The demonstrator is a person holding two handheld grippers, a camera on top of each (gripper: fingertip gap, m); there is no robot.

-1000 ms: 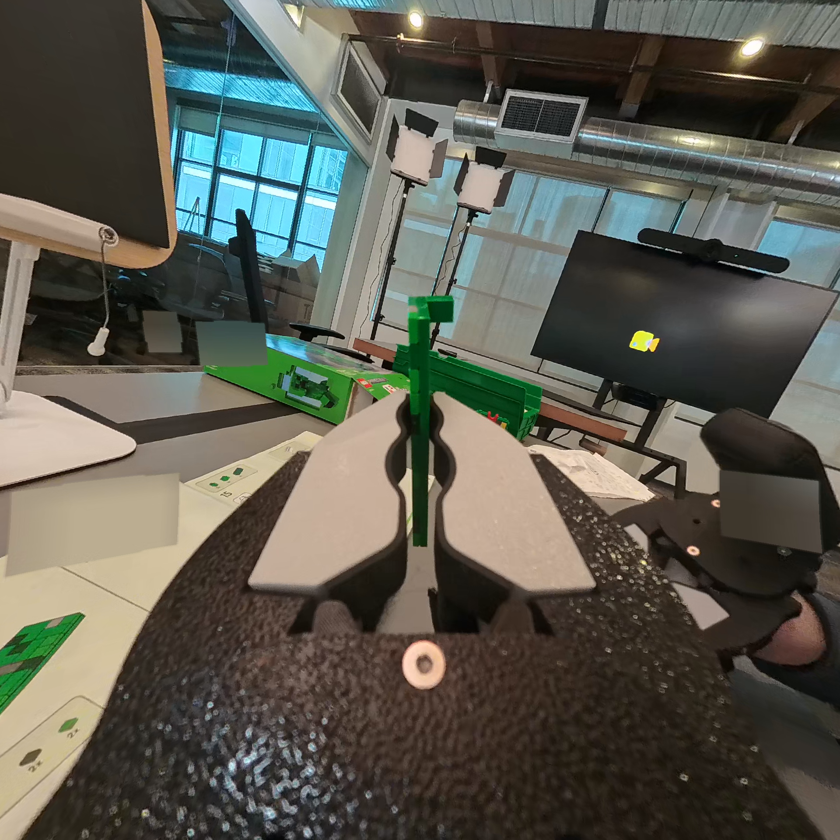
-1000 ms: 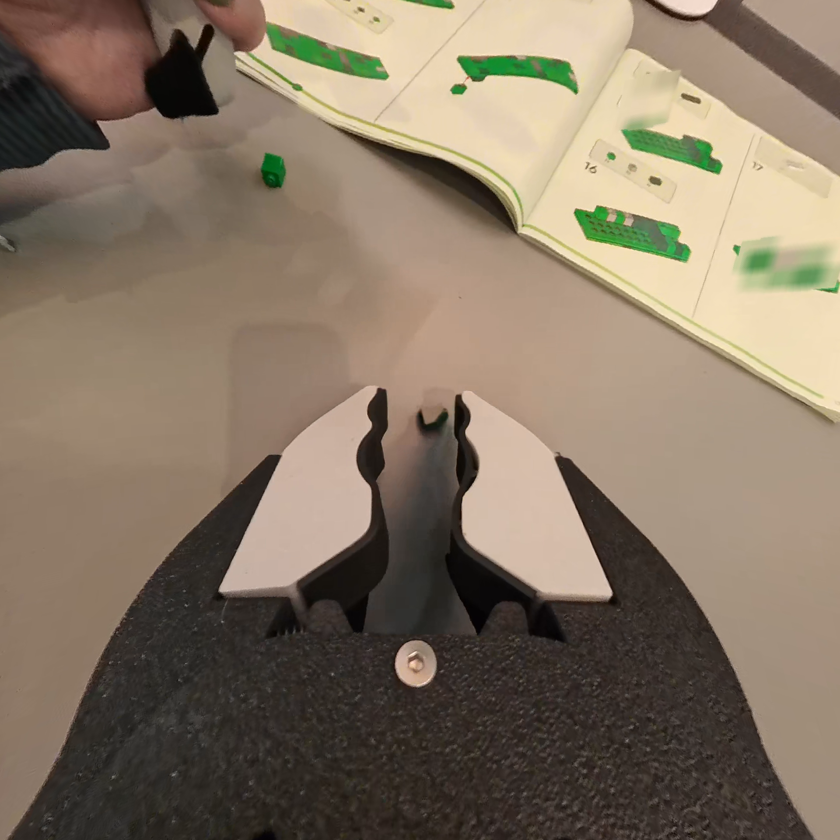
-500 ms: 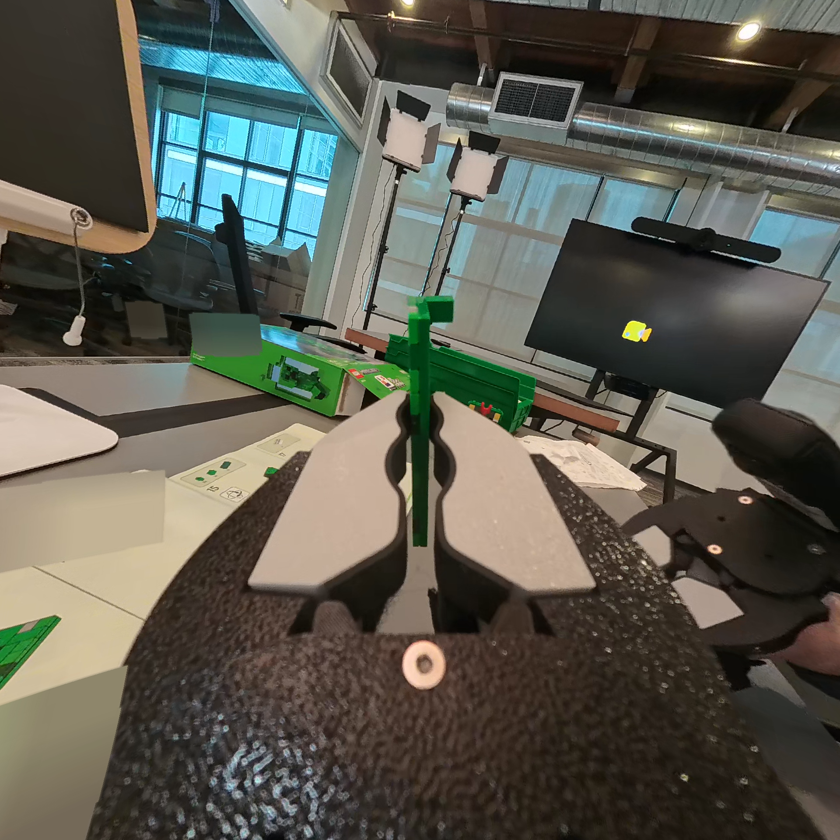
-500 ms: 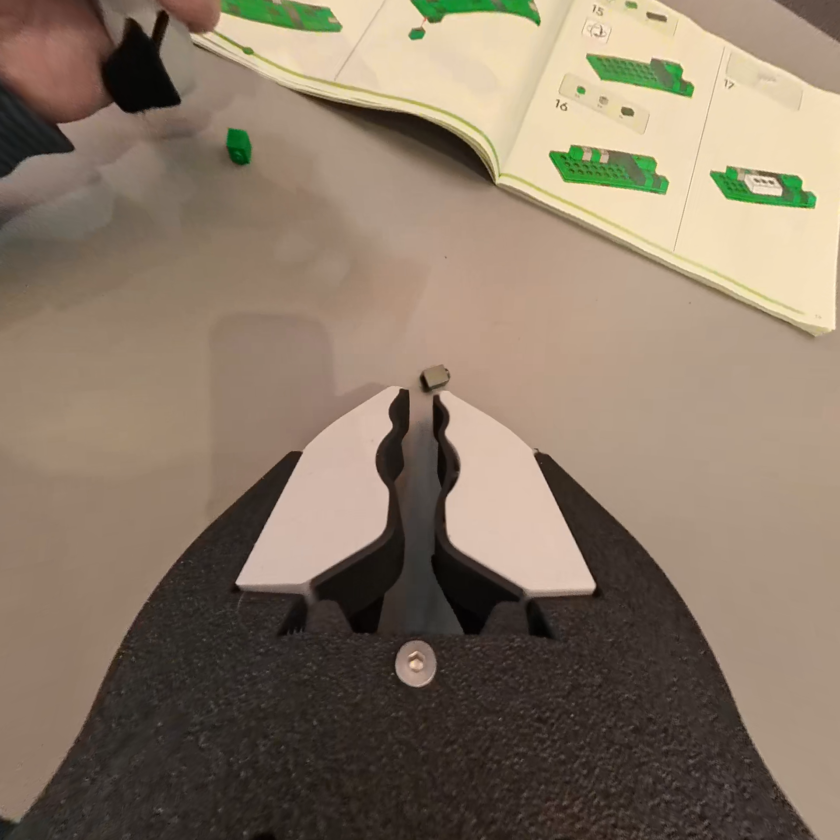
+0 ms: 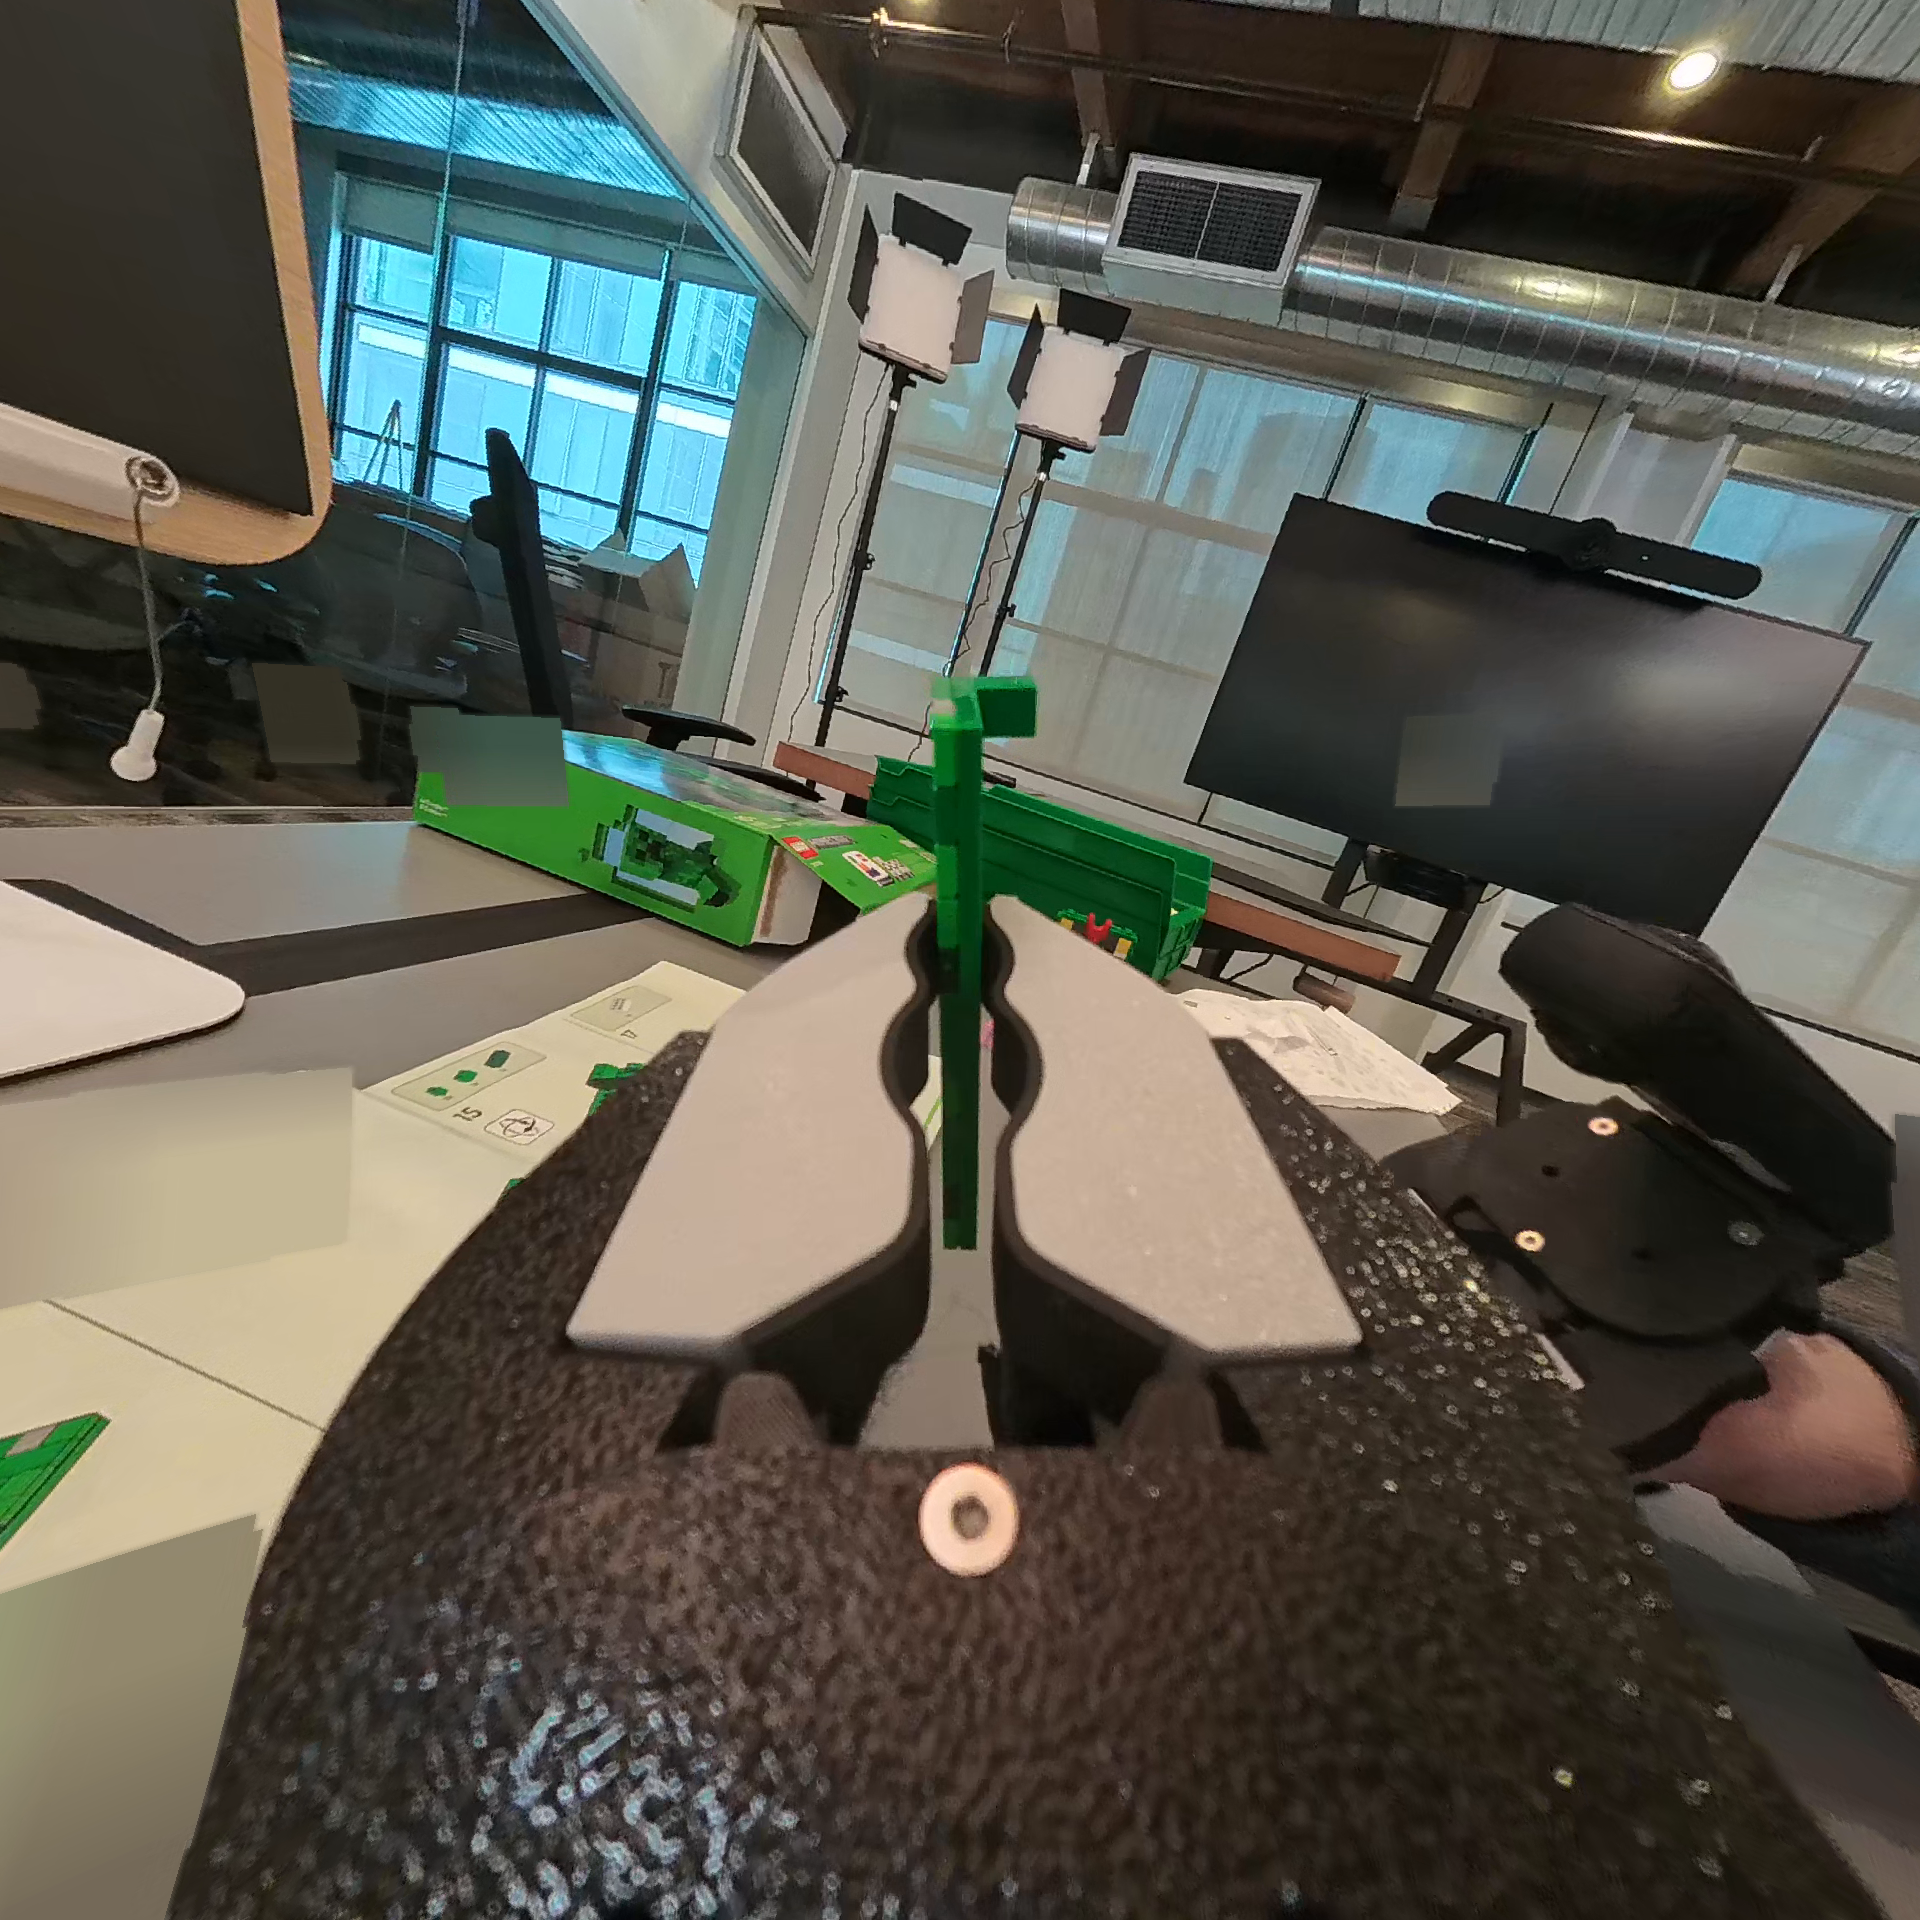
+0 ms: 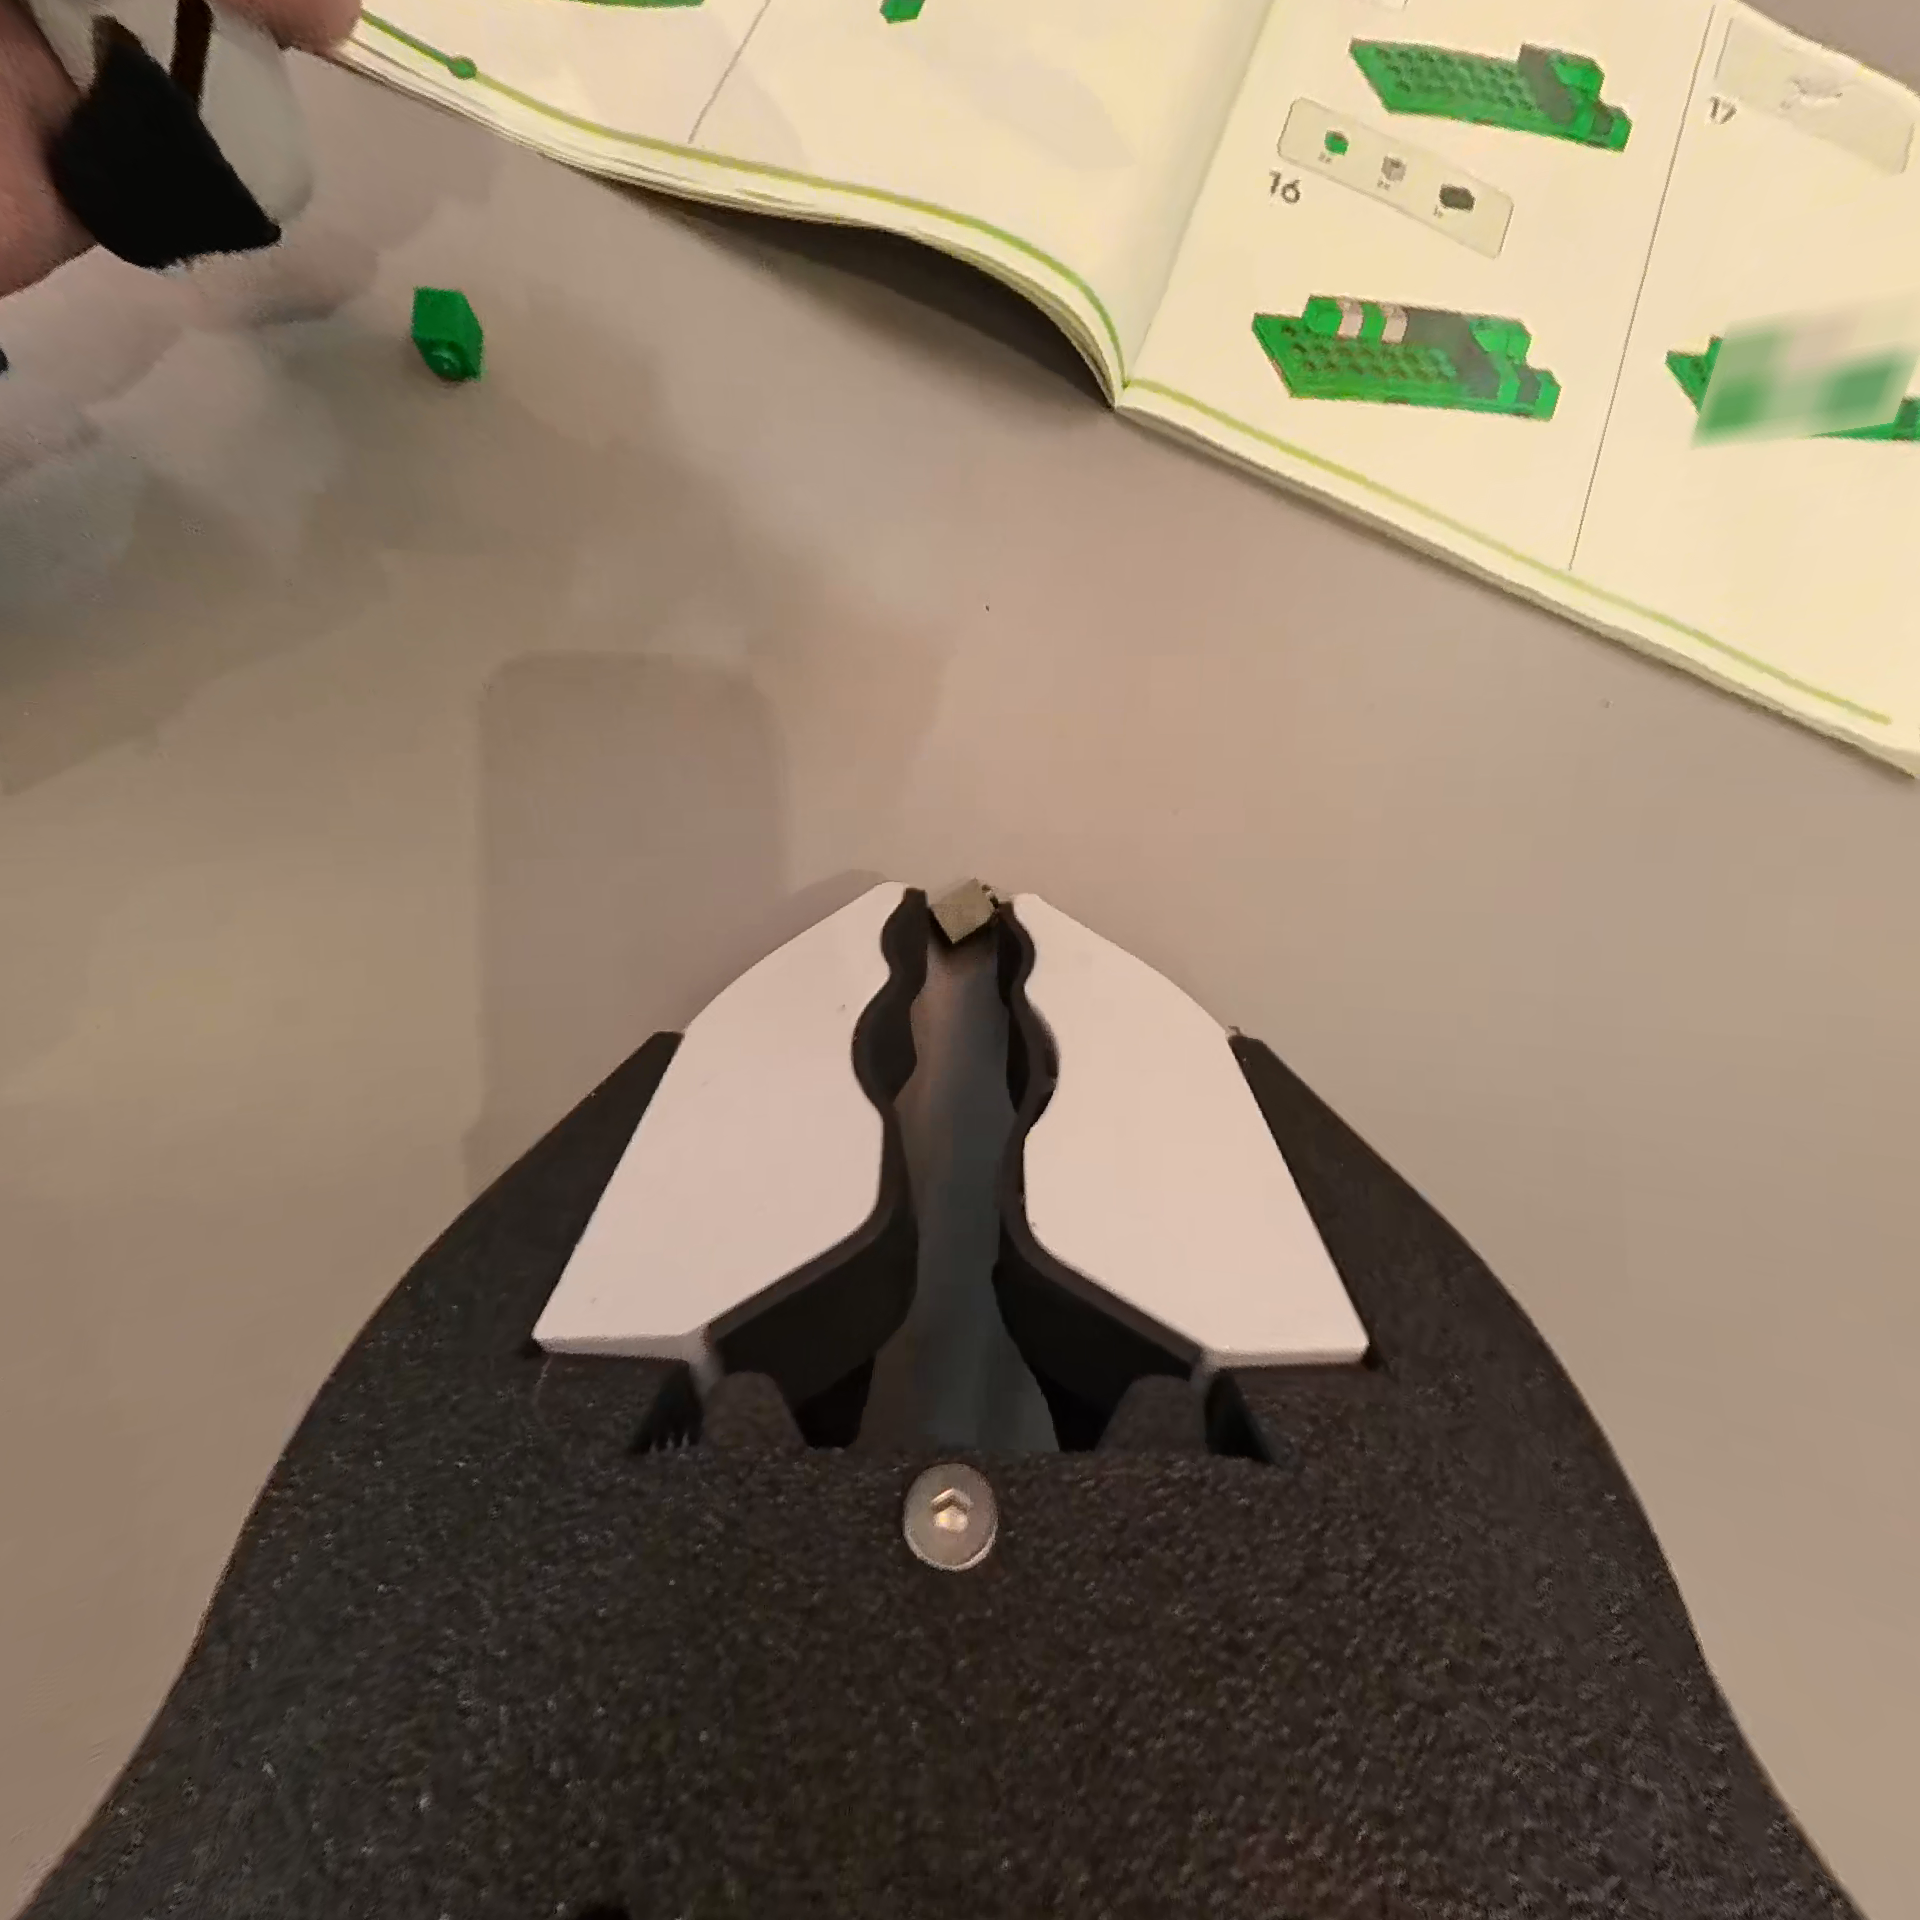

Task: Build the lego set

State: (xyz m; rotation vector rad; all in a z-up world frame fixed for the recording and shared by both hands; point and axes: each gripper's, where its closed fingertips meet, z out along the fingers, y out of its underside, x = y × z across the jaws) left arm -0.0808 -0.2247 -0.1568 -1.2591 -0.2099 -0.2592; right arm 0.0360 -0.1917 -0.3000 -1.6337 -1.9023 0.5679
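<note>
Holding a thin green brick plate [image 5: 958,987] upright between the pressed pads of my left gripper [image 5: 961,925], I have my right gripper [image 6: 961,904] pinching a small grey brick [image 6: 961,912] at its fingertips just above the grey table [image 6: 623,644], near the open instruction booklet [image 6: 1351,343] and a loose green brick [image 6: 449,335].

Your left wrist view looks level across the table [image 5: 312,914] toward 12 o'clock, the room far beyond. Your right looks steeply down, close. Both share the booklet [image 6: 1351,343].
</note>
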